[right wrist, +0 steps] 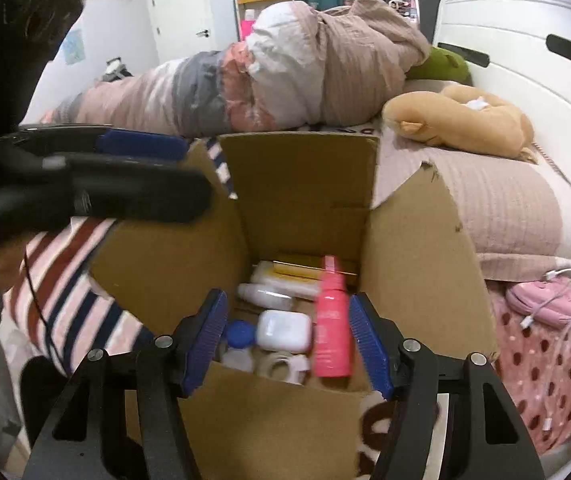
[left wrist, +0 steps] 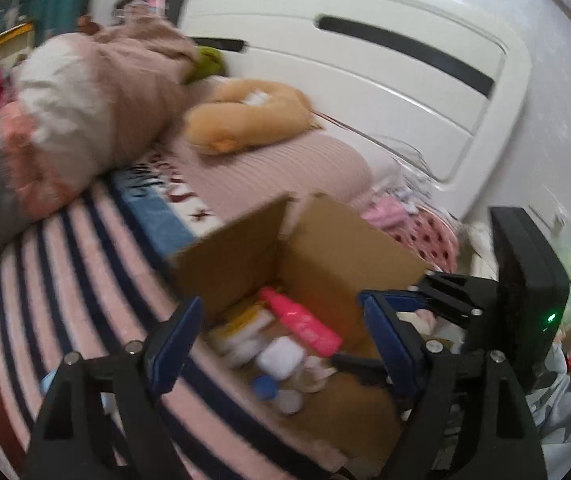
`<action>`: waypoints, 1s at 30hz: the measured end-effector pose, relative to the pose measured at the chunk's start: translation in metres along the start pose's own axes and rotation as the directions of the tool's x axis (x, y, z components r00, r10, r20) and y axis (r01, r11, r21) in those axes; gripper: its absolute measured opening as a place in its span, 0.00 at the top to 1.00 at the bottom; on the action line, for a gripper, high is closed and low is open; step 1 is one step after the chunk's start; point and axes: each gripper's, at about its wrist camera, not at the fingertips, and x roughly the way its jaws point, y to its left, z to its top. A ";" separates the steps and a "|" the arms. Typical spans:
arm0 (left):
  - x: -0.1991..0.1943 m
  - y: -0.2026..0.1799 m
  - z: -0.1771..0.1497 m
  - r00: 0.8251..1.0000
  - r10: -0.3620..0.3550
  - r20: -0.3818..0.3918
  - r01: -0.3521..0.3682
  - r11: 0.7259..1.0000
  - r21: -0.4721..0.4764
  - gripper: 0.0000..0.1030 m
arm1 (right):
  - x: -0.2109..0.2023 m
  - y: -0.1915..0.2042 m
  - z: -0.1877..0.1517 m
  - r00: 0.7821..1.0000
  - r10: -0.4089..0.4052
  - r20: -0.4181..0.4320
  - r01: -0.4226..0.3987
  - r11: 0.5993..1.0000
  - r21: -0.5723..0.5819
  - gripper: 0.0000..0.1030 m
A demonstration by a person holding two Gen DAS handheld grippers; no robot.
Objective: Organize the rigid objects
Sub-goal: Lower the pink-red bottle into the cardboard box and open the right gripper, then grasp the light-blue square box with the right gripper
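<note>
Both your left tongs (left wrist: 281, 344) and right tongs (right wrist: 287, 334) gape wide and empty; the smooth, light pink plastic spray bottle (right wrist: 331, 330), low in the middle of the frame in the brown cardboard box (right wrist: 301, 184), looks slippery, so pinch its fat middle.

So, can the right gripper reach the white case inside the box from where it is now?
Probably yes. The right gripper is open above the cardboard box, whose flaps stand open, and nothing covers the white case; the pink bottle lies close beside it.
</note>
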 end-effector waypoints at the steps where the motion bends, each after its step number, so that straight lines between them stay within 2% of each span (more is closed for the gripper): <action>1: -0.010 0.010 -0.004 1.000 0.023 0.014 -0.023 1.000 -0.018 0.22 | -0.003 0.004 0.001 1.000 0.009 0.015 -0.009 1.000 -0.004 0.42; 5: -0.047 0.055 -0.030 0.991 0.127 0.045 -0.122 0.988 -0.099 0.22 | -0.007 0.033 0.017 0.992 0.088 0.086 -0.082 0.994 -0.076 0.42; 10: -0.084 0.118 -0.082 0.962 0.271 0.030 -0.259 0.944 -0.204 0.20 | -0.003 0.096 0.036 0.956 0.271 0.117 -0.249 0.953 -0.174 0.41; 11: -0.090 0.133 -0.095 0.954 0.300 0.017 -0.288 0.931 -0.225 0.20 | 0.000 0.109 0.039 0.951 0.287 0.116 -0.262 0.946 -0.191 0.36; 14: -0.098 0.161 -0.125 0.946 0.323 0.005 -0.310 0.912 -0.268 0.19 | 0.024 0.146 0.044 0.947 0.316 0.066 -0.296 0.932 -0.211 0.20; 16: -0.101 0.180 -0.143 0.942 0.336 0.001 -0.321 0.902 -0.289 0.19 | 0.049 0.164 0.044 0.945 0.327 0.019 -0.318 0.928 -0.193 0.19; 19: -0.100 0.200 -0.159 0.929 0.370 0.024 -0.346 0.887 -0.306 0.19 | 0.102 0.181 0.044 0.946 0.317 -0.059 -0.322 0.939 -0.117 0.19; 23: -0.091 0.223 -0.173 0.930 0.366 0.036 -0.335 0.883 -0.329 0.19 | 0.171 0.184 0.043 0.958 0.252 -0.135 -0.259 0.965 -0.037 0.19; 27: -0.080 0.233 -0.185 0.930 0.366 -0.018 -0.352 0.879 -0.321 0.19 | 0.221 0.191 0.047 0.980 0.152 -0.132 -0.161 0.985 -0.064 0.19; 30: -0.080 0.238 -0.190 0.929 0.369 -0.026 -0.356 0.872 -0.337 0.19 | 0.243 0.195 0.054 0.983 0.138 -0.122 -0.144 0.989 -0.044 0.15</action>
